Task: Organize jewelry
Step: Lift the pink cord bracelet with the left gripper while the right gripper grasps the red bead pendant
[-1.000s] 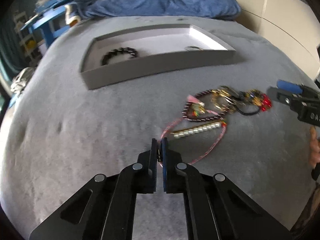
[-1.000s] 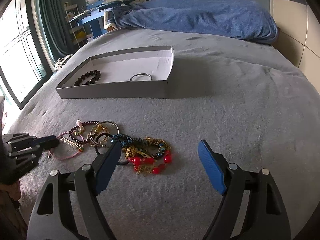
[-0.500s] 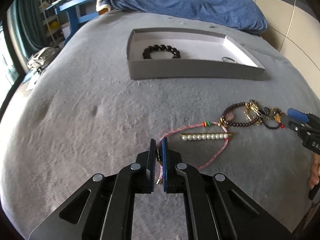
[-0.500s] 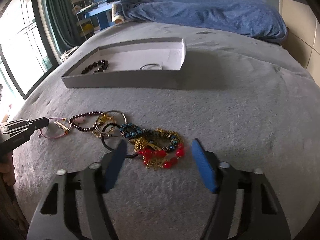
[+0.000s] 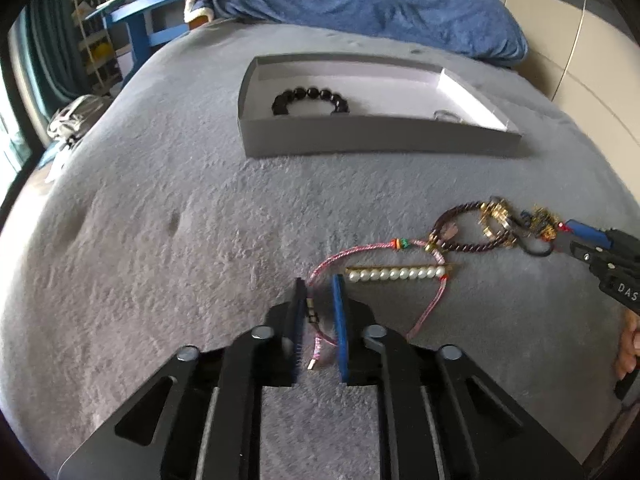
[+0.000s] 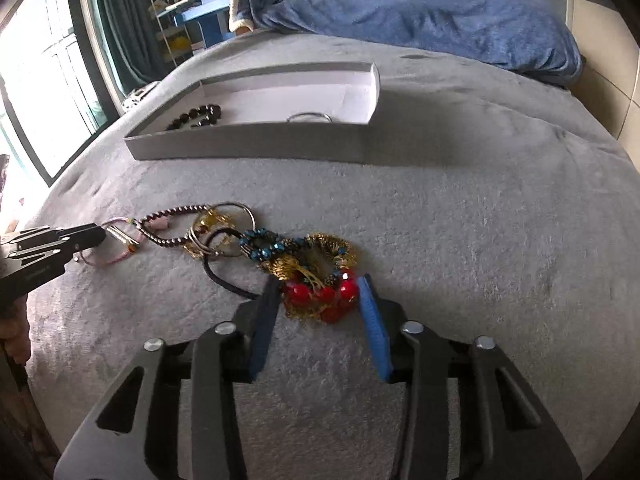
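A tangle of bracelets lies on the grey bed. My left gripper (image 5: 316, 280) rests low over the pink cord bracelet (image 5: 360, 250) with its pearl bar (image 5: 396, 273). Its jaws stand a narrow gap apart, and the cord's clasp end lies loose between them. My right gripper (image 6: 319, 280) straddles the red bead bracelet (image 6: 320, 294); its jaws are closing, and the blue pads (image 6: 370, 316) are close beside the beads. A gold chain (image 6: 328, 246), blue beads (image 6: 260, 242) and a dark bead strand (image 6: 176, 213) trail away to the left. The grey tray (image 5: 360, 140) holds a black bead bracelet (image 5: 310, 100) and a silver bangle (image 5: 448, 115).
A blue blanket (image 5: 380, 4) is bunched at the head of the bed. Beyond the far left edge stand a blue desk (image 5: 140, 12) and a window (image 6: 40, 80). A person's hand (image 5: 630, 344) holds the right gripper's handle.
My left gripper's jaws have parted slightly off the pink cord after dragging it left. My right gripper's jaws have narrowed from wide open around the red beads.
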